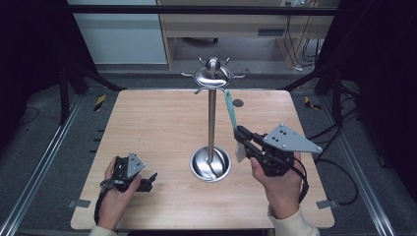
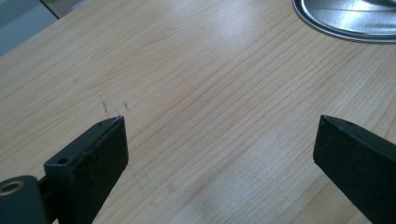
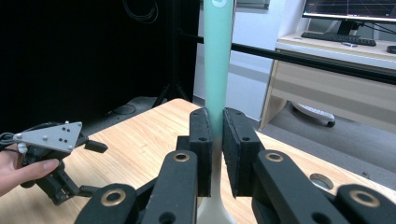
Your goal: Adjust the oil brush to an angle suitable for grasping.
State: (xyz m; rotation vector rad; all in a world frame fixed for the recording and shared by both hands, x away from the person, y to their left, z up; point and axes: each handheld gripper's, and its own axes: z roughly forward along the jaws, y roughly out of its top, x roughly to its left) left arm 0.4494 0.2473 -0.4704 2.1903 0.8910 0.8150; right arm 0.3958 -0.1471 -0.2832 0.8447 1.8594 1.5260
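Teal-handled spatula (image 1: 231, 115) right of centre frame is clenched in my right gripper (image 1: 242, 133), raised beside the steel rack (image 1: 212, 76). Hanging looks still undone. My left gripper (image 1: 147, 182) rests released, lower left, on the table (image 1: 157, 123).

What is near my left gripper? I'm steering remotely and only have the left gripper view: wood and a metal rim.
Observer: That rim is the round base of a steel utensil stand.
Operator: Is the other gripper busy?
Observer: Yes, the right gripper is shut on a mint-green utensil handle.
Operator: Is it hanging on the stand yet?
Observer: Its top end is up near a hook; I cannot tell if it is hooked.
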